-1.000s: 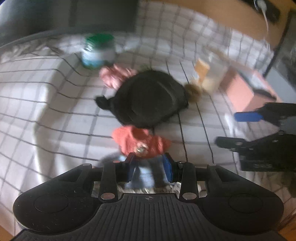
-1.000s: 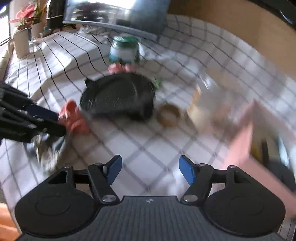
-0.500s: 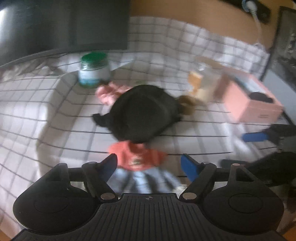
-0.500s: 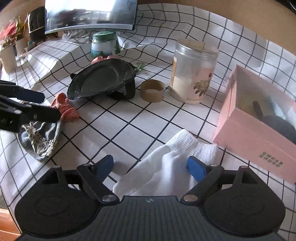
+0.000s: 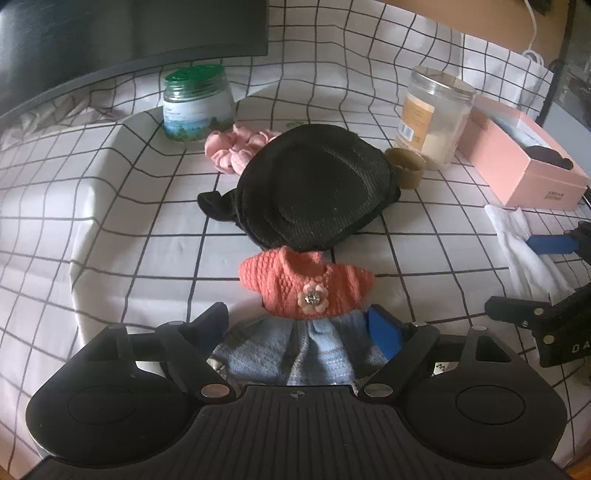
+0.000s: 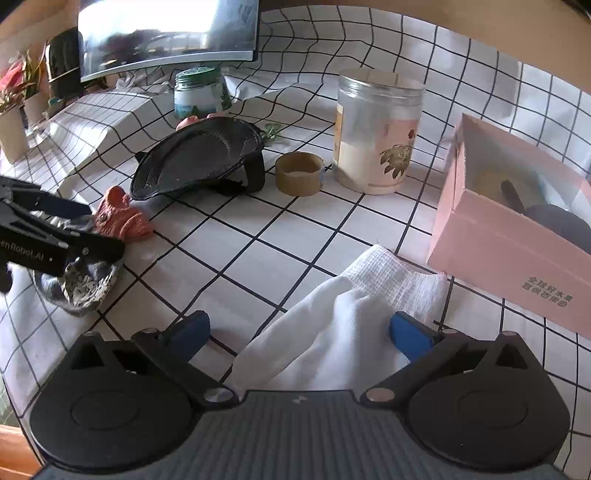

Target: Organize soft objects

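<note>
A small knitted doll dress (image 5: 303, 295), orange top and blue skirt, lies flat on the checked cloth just before a black hat (image 5: 314, 192). My left gripper (image 5: 301, 326) is open, its fingers either side of the skirt. A white sock (image 6: 343, 317) lies between the open fingers of my right gripper (image 6: 299, 332); it also shows in the left wrist view (image 5: 524, 254). The dress (image 6: 122, 218) and hat (image 6: 199, 158) show in the right wrist view too. A pink scrunchie (image 5: 236, 147) lies behind the hat.
A green-lidded jar (image 5: 197, 103), a clear jar (image 6: 376, 133), a tape roll (image 6: 299, 173) and an open pink box (image 6: 517, 229) stand on the checked tablecloth (image 5: 110, 206). A dark monitor (image 5: 110, 33) is at the back.
My left gripper has opened and let go of the dress, which now lies on the cloth. My right gripper has moved over to the white sock.
</note>
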Motion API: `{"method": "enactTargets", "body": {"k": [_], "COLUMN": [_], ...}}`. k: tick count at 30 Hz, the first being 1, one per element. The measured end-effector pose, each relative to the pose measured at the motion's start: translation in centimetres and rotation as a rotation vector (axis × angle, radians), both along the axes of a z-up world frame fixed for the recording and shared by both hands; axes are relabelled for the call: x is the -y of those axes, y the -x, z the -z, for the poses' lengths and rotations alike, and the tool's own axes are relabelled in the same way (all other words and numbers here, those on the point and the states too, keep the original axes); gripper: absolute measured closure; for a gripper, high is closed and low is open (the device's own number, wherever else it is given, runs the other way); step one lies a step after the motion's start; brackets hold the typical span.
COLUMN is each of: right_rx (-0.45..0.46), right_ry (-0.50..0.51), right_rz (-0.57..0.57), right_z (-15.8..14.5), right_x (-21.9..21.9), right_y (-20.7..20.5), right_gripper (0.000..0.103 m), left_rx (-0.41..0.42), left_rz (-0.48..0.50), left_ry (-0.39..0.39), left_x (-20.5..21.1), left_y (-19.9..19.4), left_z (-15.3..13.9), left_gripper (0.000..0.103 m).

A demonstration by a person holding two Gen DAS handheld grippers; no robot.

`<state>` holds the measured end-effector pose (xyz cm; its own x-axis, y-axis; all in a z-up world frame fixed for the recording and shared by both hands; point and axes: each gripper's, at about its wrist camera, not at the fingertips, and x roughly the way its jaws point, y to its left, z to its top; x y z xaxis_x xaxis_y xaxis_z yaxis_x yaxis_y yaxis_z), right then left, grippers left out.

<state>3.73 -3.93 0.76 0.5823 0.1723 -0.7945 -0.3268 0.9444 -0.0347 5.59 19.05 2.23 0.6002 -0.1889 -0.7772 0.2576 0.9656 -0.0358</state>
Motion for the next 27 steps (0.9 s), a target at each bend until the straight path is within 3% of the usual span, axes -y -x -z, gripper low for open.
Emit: {"method": "enactTargets", "body": {"k": [4,7,10,11,16,17,20,23,27], "right_rx": [-0.004,-0.005,0.000,0.001,-0.009,-0.028,-0.049,-0.003,-0.076], "right_ry": [0.002,0.012,0.013,0.011,0.027,0.035,0.044,0.021,-0.079], "right_rz": [0.043,0.076,0.087,0.086,0.027,0.022,0.011,0.103,0.252], "right_z": [0.0,0.0,0.0,0.0,-0.2,-0.4,-1.6,-3.3,-3.3], "right_x": [-0.2,-0.5,-0.6,-0.6,-0.6,-0.6,-0.3,1.2,3.5], "right_y": [0.0,0.2,0.4,0.4,0.0,-0.2,0.0,0.7,-0.7], "right_gripper": [0.000,0.000,0.000,0.000,0.000,0.000,0.003,0.003,0.003], "left_rx": [0.026,0.057,0.048,0.044,0.033,0.028,0.015,0.023,-0.005], "left_rz": [0.005,0.049,0.068,0.066,0.037,0.036,0.023,0.039,0.090], "left_ry": [-0.022,-0.026,0.001,0.019,0.080,0.076,0.103,0.131,0.147], "left_x": [0.6,0.9,0.8,0.7,-0.1,-0.1,-0.1,0.4,1.9], "left_y": [1.0,2.1,2.2,2.2,2.4,2.4,2.6,3.1,3.3], "left_z": [0.2,0.1,-0.2,-0.2,-0.2,-0.3,-0.6,-1.2,-1.8], "left_gripper": [0.021,0.040,0.066,0.069,0.070,0.076,0.079,0.080,0.080]}}
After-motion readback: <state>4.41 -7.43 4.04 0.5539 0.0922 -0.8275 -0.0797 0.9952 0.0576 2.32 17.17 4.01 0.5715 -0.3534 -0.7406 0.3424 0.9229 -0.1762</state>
